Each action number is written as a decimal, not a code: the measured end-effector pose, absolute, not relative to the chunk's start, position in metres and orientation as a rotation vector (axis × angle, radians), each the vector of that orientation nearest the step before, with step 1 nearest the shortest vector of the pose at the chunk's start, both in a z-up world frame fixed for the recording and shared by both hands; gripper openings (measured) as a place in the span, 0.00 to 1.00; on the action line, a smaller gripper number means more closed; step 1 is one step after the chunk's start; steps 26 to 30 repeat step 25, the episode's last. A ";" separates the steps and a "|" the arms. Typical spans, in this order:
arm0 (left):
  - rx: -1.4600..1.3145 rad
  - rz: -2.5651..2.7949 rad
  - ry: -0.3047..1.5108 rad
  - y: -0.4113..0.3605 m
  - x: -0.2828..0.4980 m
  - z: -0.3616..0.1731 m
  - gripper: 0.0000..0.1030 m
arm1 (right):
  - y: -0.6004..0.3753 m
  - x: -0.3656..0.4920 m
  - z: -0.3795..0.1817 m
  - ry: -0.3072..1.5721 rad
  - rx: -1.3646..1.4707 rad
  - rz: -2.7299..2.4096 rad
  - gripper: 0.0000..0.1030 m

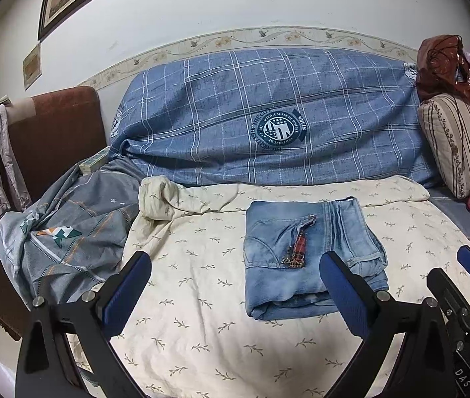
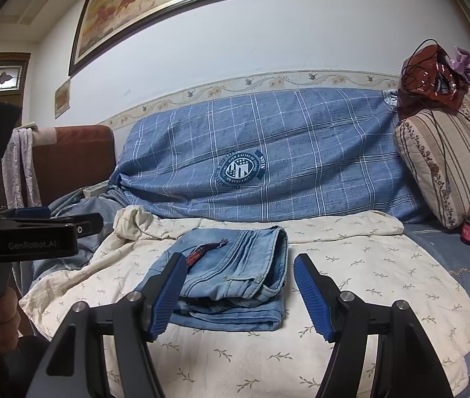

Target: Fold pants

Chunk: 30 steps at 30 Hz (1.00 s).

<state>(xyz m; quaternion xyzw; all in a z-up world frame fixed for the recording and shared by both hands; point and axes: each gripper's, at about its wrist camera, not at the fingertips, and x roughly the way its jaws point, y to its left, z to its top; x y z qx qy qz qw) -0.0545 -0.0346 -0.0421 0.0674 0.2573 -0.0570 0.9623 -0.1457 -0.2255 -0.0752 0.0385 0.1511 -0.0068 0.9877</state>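
Nearest the edge of the bed: two black tongs with blue ribbed pads. The left gripper (image 1: 235,293) has its jaws spread wide, nothing between them, held above the cream leaf-print sheet (image 1: 201,298). The right gripper (image 2: 239,295) likewise stands spread, empty, its pads on either side of the near end of the pants but not touching them.

Centre of the sheet: one pair of light-blue denim pants (image 1: 304,258), folded into a compact rectangle, lying flat, with a red plaid trim (image 1: 299,248) showing on top.

Left of the sheet: a crumpled grey patterned cover (image 1: 65,232).

Behind: a long bolster in blue checked cloth (image 1: 268,116) against the wall. Right: a striped floral cushion (image 1: 460,139). Above: a framed painting (image 2: 175,3).
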 end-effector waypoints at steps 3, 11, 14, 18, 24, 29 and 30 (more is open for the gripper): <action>0.140 -0.126 0.510 -0.036 -0.057 -0.042 0.98 | -0.224 -0.146 -0.076 0.306 0.070 -0.012 0.68; 0.141 -0.141 0.494 -0.036 -0.060 -0.042 0.98 | -0.223 -0.144 -0.077 0.310 0.068 -0.015 0.68; 0.137 -0.140 0.500 -0.035 -0.058 -0.042 0.98 | -0.222 -0.143 -0.078 0.312 0.063 -0.013 0.68; 0.127 -0.142 0.507 -0.032 -0.056 -0.044 0.98 | -0.221 -0.142 -0.078 0.315 0.057 -0.011 0.68; 0.122 -0.155 0.506 -0.032 -0.054 -0.046 0.98 | -0.220 -0.141 -0.079 0.318 0.047 -0.012 0.68; 0.123 -0.156 0.508 -0.032 -0.054 -0.047 0.98 | -0.220 -0.141 -0.079 0.319 0.046 -0.013 0.68; 0.123 -0.156 0.508 -0.032 -0.054 -0.047 0.98 | -0.220 -0.141 -0.079 0.319 0.046 -0.013 0.68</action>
